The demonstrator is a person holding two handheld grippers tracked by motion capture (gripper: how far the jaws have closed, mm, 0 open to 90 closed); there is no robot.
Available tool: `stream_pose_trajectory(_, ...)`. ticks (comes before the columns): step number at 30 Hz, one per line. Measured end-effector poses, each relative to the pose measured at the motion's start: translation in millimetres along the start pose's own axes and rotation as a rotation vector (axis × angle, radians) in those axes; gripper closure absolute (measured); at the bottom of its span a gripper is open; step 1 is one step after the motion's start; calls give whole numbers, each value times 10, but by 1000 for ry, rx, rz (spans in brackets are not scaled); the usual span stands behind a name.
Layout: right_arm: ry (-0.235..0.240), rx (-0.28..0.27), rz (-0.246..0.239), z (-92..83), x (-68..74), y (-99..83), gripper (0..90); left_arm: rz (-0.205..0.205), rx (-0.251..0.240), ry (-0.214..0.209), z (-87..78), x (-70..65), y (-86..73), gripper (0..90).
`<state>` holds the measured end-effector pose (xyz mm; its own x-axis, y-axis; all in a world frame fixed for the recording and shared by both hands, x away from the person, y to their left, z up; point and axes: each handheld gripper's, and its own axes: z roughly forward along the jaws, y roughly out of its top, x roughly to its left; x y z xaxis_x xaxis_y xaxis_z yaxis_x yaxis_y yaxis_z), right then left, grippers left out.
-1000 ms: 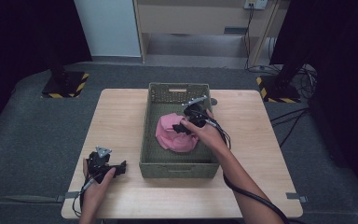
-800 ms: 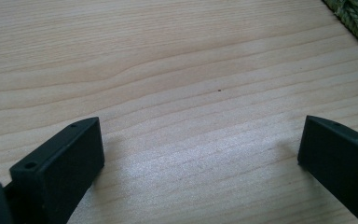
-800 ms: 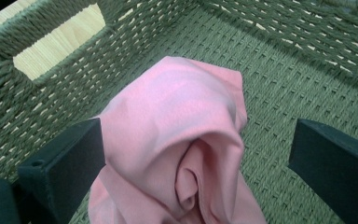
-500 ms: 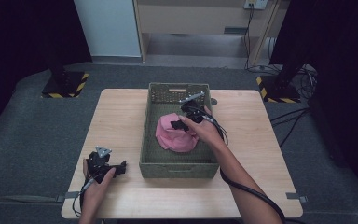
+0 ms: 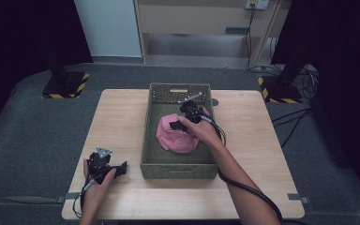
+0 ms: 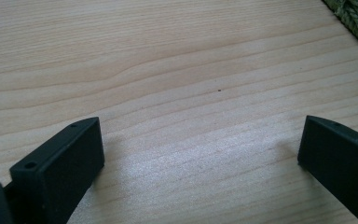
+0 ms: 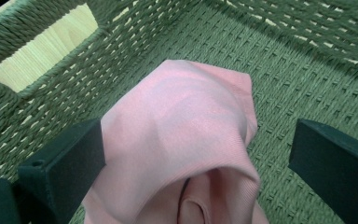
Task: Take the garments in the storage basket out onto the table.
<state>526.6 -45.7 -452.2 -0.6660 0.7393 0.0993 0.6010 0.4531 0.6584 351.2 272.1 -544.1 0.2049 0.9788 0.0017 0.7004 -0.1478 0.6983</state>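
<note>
left gripper: black, grey triangular plate | right gripper: black, dark cable

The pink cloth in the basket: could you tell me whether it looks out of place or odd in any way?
Only slightly: the pink cloth lies bunched and rumpled rather than folded, inside the green woven basket. The right gripper is over it with jaws open. Nothing looks spilled or damaged.

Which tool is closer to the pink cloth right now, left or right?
The right tool. It is over the pink cloth inside the green basket, jaws open around a fold. The left tool rests on the table outside the basket, open.
</note>
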Motion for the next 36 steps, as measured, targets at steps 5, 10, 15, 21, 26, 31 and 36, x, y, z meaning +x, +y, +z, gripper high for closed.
stream_pose_trajectory(5,9,21,-2,75,17,-19,35,0,0,0,0,0,0,0)
stream_pose_trajectory(10,10,24,-4,124,30,-32,40,0,0,0,0,0,0,0)
stream_pose_trajectory(15,16,40,-15,172,53,-67,45,0,0,0,0,0,0,0)
stream_pose_trajectory(21,16,86,-38,264,106,-122,36,0,0,0,0,0,0,0)
stream_pose_trajectory(26,10,114,-54,320,130,-147,34,0,0,0,0,0,0,0)
stream_pose_trajectory(31,8,127,-63,349,140,-147,35,0,0,0,0,0,0,0)
stream_pose_trajectory(36,7,148,-55,388,131,-154,35,0,0,0,0,0,0,0)
